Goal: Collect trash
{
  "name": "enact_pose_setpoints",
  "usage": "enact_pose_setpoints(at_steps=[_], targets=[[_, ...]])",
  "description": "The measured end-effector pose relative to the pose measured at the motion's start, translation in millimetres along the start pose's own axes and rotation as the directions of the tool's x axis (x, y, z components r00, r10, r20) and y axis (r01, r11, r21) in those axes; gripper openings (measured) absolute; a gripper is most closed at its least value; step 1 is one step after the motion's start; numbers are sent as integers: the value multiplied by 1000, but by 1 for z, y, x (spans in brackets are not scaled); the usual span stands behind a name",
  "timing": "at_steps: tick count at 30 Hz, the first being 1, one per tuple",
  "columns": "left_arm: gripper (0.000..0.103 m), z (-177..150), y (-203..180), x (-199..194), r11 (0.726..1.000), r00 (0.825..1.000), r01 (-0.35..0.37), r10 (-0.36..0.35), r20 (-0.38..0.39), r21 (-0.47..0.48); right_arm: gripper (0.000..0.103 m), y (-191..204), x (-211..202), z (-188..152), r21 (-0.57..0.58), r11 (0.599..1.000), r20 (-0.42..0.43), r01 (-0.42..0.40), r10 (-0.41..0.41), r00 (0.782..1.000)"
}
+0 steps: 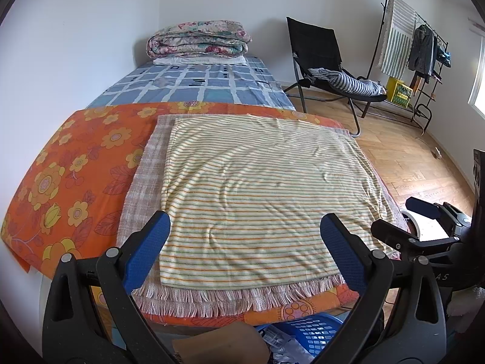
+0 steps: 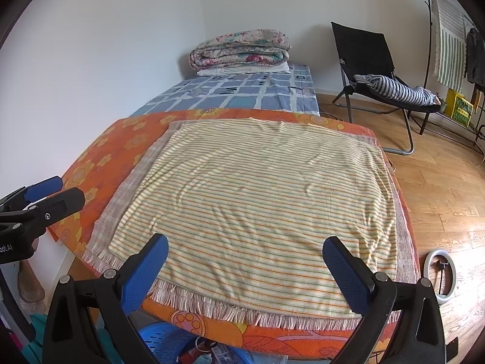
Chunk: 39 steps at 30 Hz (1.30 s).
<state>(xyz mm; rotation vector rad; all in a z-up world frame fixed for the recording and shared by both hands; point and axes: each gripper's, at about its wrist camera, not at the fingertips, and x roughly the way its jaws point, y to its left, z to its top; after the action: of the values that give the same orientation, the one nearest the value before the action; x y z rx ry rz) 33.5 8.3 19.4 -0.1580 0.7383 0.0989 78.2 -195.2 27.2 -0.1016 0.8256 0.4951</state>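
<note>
While both tongs (image 1: 245, 236) (image 2: 245, 257) gape wide and empty, one blue basket (image 1: 315, 332) sits below.

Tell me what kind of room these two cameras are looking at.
Most likely a bedroom in a home. A bed stands against the wall with a folded quilt at its far end, and a clothes rack with hanging garments stands beside a black folding chair.

White walls (image 1: 75, 30) met in a corner behind a bed (image 1: 194, 86) — checked blue sheet, folded quilt (image 1: 198, 39) at its far end. A black chair (image 2: 366, 57) and a clothes rack (image 1: 421, 45) stood on the wood floor (image 2: 439, 188) — daylight glared off the boards.
</note>
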Motion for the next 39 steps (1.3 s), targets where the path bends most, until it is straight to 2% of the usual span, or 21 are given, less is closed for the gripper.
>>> enact_pose_setpoints(at_steps=[39], targets=[[101, -3, -5, 4, 1000, 1000, 1, -1, -11, 4, 103, -3, 9, -9, 4, 1000, -49, 9, -9, 999]])
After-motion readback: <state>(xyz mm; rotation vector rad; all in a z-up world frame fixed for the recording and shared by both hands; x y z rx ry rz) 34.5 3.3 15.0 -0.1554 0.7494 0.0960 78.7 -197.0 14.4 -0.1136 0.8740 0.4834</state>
